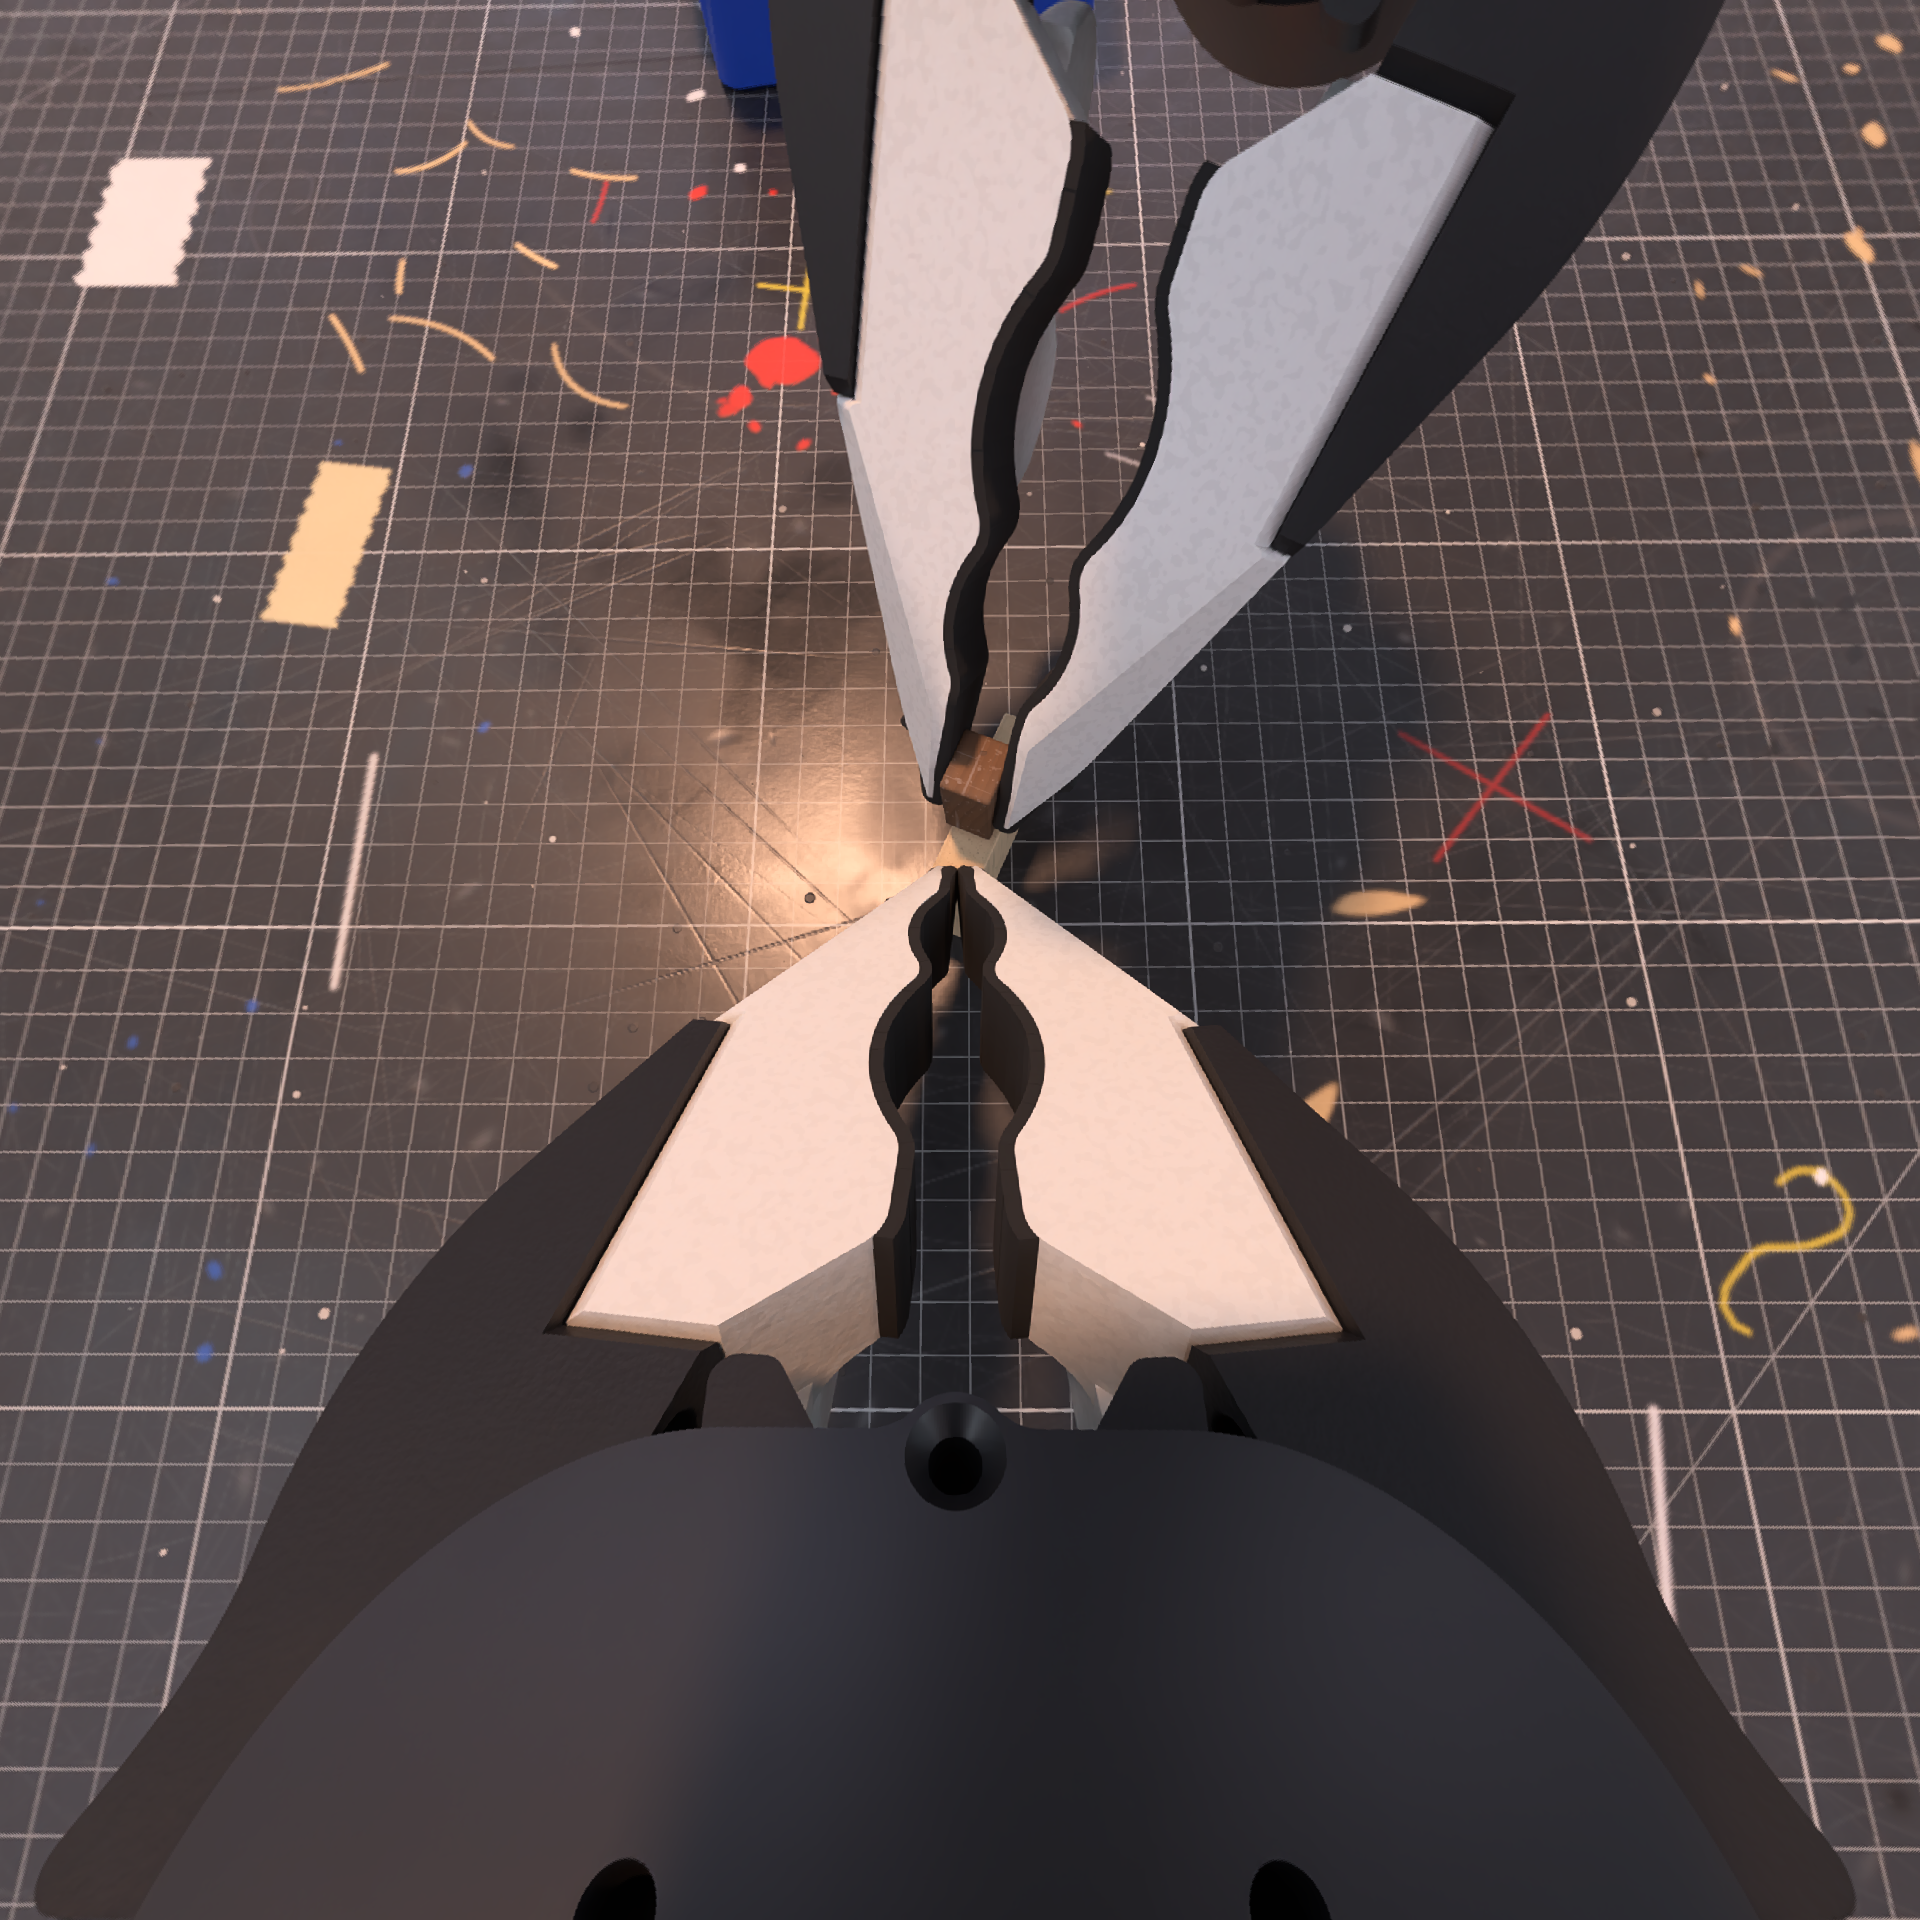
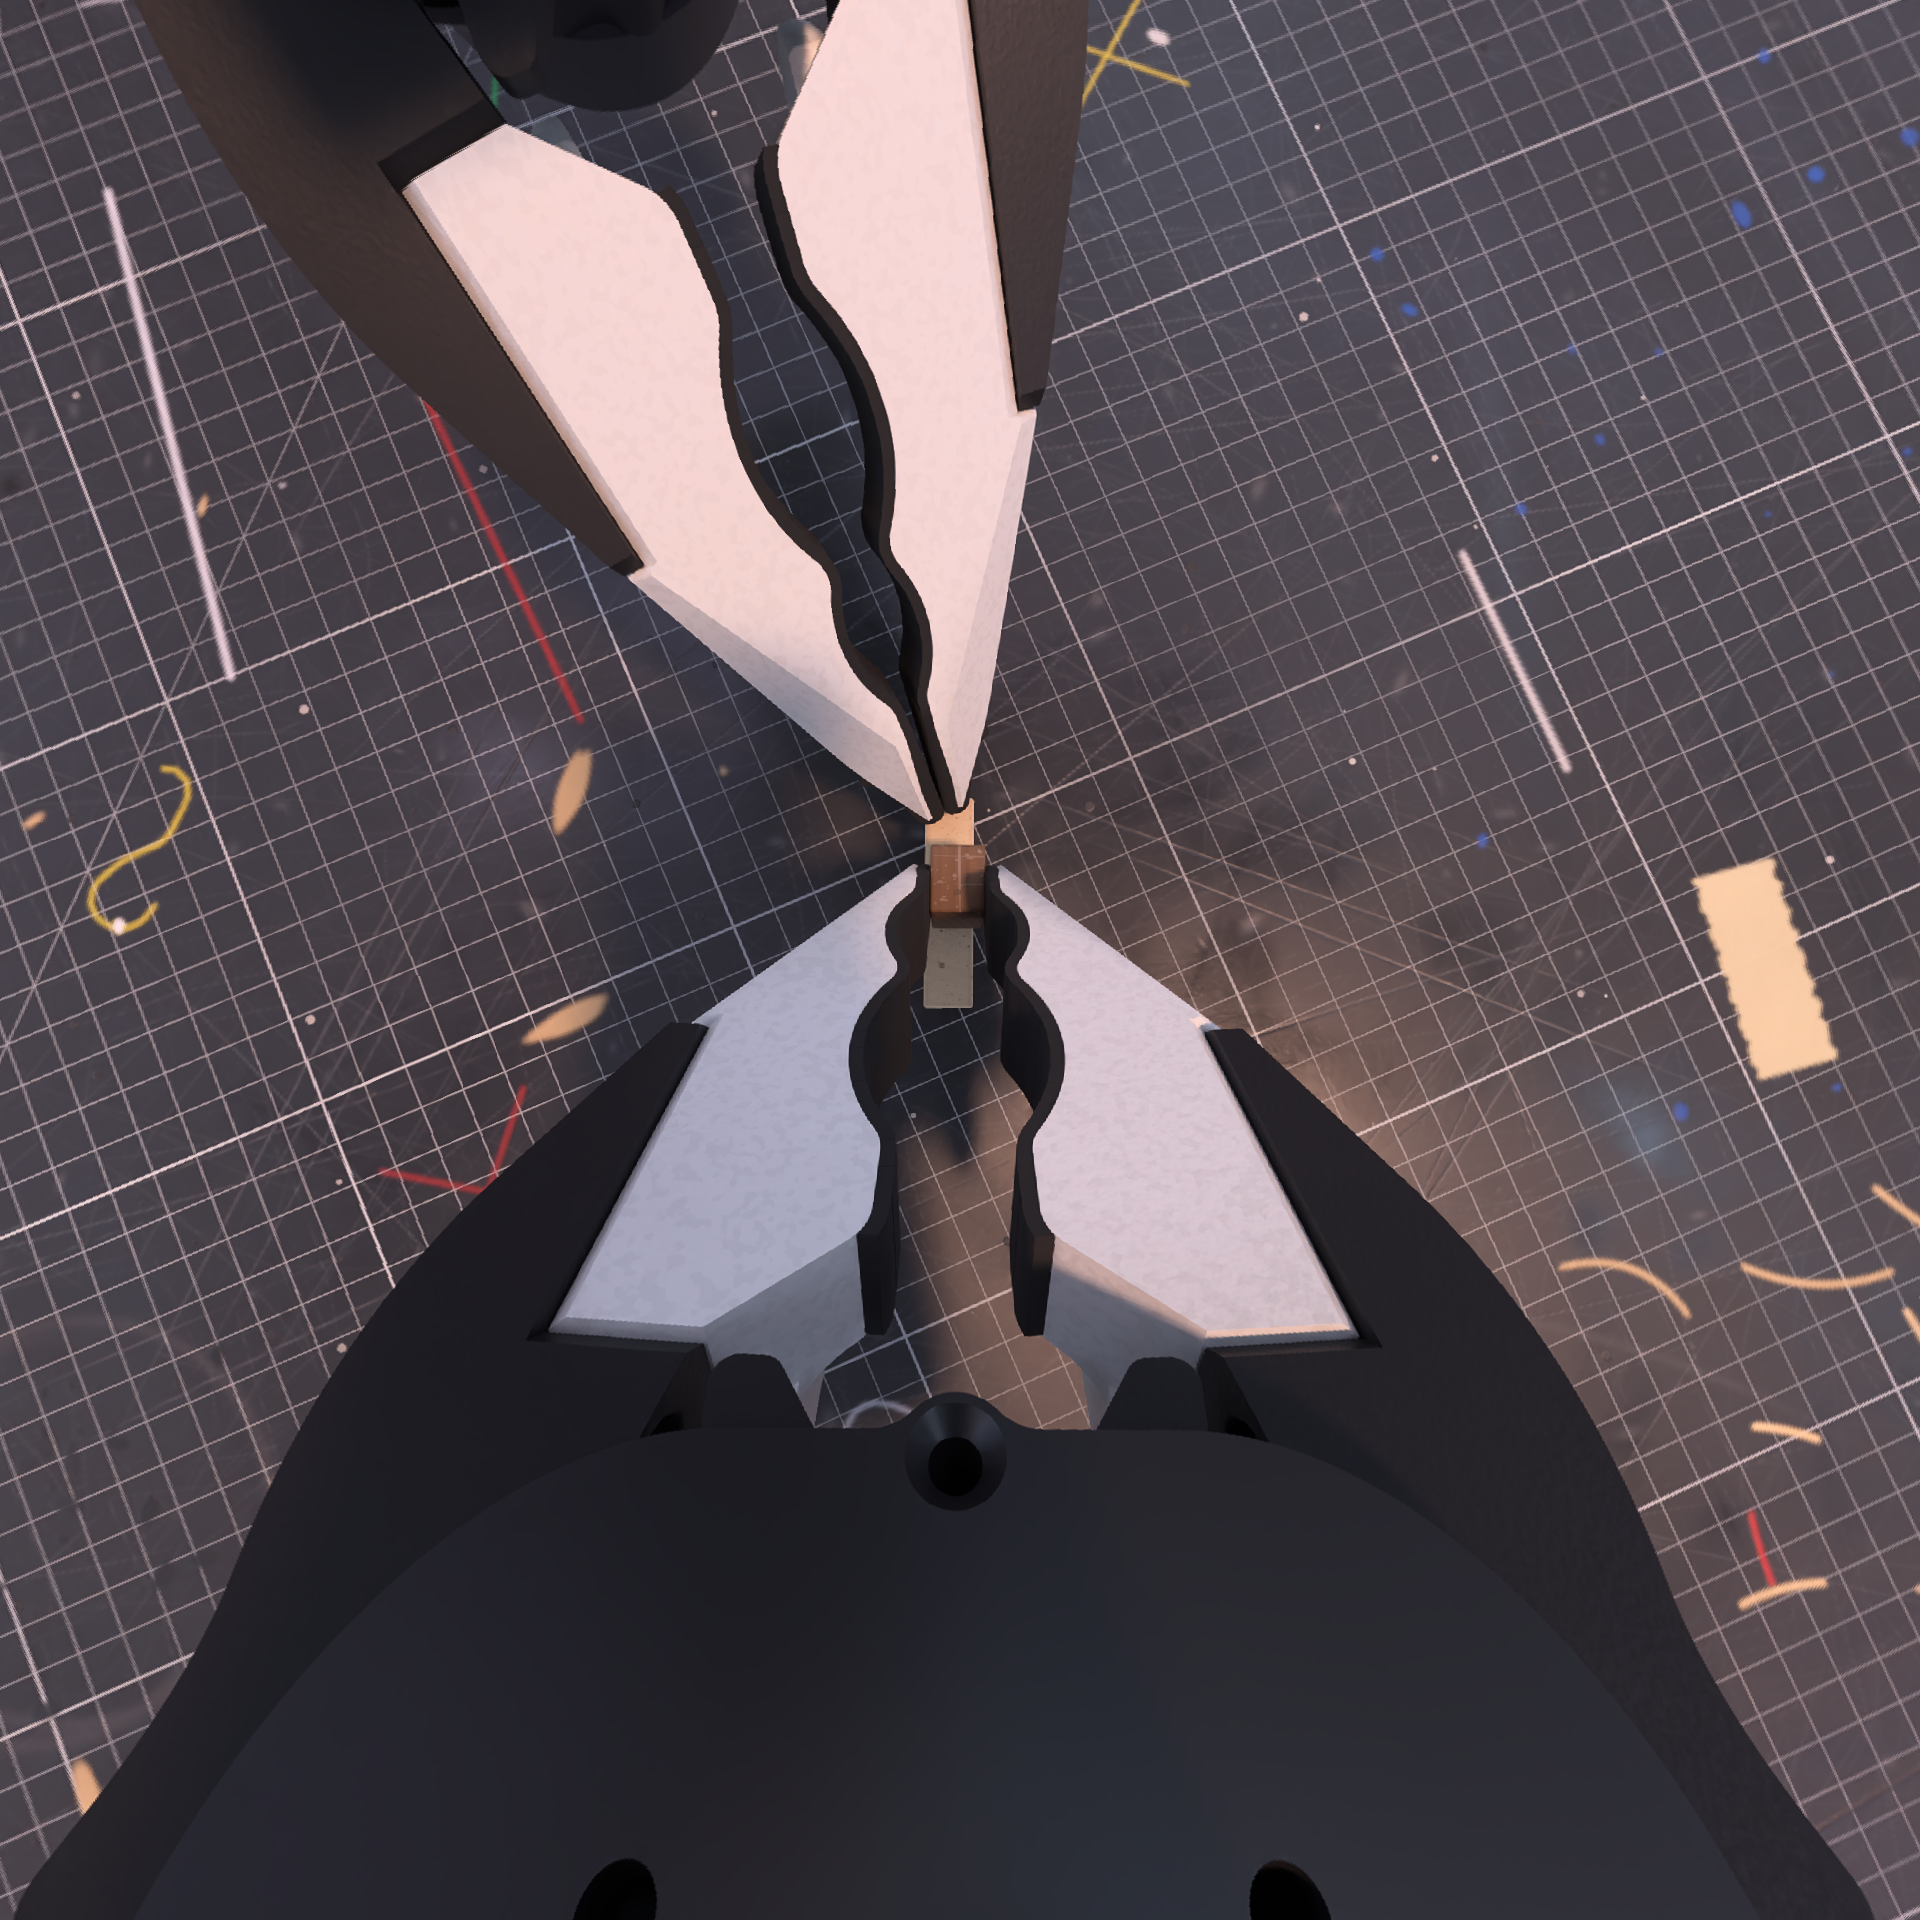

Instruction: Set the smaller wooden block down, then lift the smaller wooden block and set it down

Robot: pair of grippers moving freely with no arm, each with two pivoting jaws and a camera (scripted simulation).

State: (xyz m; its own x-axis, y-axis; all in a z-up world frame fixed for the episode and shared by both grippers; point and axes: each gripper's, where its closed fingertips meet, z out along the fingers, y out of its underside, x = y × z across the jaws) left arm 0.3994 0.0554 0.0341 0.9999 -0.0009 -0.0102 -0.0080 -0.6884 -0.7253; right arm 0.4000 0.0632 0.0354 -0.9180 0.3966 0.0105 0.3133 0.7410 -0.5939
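Observation:
The smaller wooden block [image 2: 954, 883], a dark brown cube, sits between my right gripper's [image 2: 956, 896] fingertips, which are shut on it. It also shows in the left wrist view [image 1: 974, 792], held by the right gripper [image 1: 972, 808] that comes in from above. A paler, longer wooden block [image 2: 948, 971] lies under it on the mat; I cannot tell whether the two touch. My left gripper [image 1: 956, 883] is shut, and its tips point at the pale block's end [image 1: 971, 854]. In the right wrist view, the left gripper [image 2: 940, 805] meets that end.
A dark gridded cutting mat [image 1: 416, 831] with paint marks and scratches lies under everything. A blue object [image 1: 740, 47] stands at the far edge of the left wrist view. Pale tape strips [image 1: 327, 545] [image 2: 1761, 966] lie flat on the mat.

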